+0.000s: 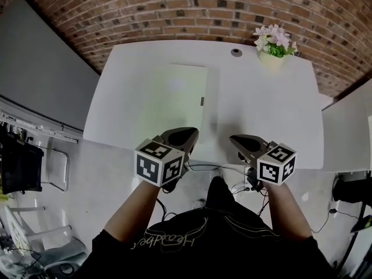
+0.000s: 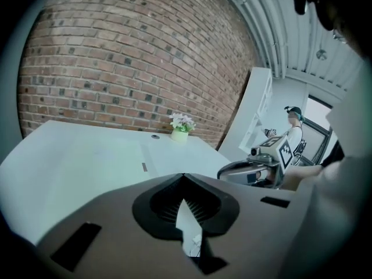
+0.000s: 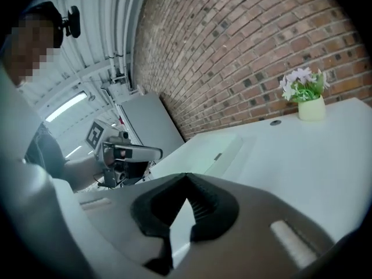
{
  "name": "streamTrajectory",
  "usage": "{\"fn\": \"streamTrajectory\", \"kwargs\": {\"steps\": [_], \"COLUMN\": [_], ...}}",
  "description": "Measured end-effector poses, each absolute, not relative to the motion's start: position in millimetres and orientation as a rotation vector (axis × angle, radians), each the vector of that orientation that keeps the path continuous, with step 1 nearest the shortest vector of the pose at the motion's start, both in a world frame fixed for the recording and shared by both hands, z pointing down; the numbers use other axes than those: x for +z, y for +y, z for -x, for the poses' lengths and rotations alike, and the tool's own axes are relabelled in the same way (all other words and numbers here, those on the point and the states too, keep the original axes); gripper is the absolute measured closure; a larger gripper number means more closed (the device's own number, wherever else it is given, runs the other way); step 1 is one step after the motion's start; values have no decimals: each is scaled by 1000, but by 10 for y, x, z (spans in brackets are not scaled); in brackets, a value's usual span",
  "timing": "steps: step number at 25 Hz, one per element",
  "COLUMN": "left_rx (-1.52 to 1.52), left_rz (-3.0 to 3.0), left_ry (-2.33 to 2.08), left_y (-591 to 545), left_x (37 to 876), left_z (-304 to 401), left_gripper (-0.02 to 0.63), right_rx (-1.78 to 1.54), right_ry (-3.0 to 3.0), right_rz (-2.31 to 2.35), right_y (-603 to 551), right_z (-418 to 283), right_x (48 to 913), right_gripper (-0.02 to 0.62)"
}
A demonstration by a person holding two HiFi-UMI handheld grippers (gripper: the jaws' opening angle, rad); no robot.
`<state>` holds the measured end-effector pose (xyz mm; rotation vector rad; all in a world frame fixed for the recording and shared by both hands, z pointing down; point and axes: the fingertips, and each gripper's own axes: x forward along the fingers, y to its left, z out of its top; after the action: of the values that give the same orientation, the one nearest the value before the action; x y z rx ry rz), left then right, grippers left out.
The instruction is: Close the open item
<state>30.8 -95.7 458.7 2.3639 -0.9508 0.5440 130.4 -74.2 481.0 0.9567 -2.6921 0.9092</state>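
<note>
left gripper (image 1: 190,135): jaws closed, holds nothing | right gripper (image 1: 236,139): tips touching, empty too | both hang by the near edge of the table (image 1: 261,109), probably getting ready | flat white case (image 1: 174,95): mid-table, past the left gripper, not touched.

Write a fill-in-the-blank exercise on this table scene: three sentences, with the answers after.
1. The flower pot stands near the far ____ corner of the table.
2. The wall behind the table is built of ____.
3. The left gripper and the right gripper both have their jaws together, with ____ between them.
Missing words: right; brick; nothing.
</note>
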Motion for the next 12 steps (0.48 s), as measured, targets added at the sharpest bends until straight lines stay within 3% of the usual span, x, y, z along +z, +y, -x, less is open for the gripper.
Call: {"fn": "streamTrajectory", "kwargs": {"steps": [12], "left_rx": [441], "left_rz": [-2493], "left_ry": [-823], "left_y": [251], "left_x": [4054], "left_z": [-3], "left_gripper": [604], "right_rx": [709], "right_ry": [-2865], "right_rz": [-853], "right_y": [201], "right_z": [-774], "right_x": [3954], "right_gripper": [592]}}
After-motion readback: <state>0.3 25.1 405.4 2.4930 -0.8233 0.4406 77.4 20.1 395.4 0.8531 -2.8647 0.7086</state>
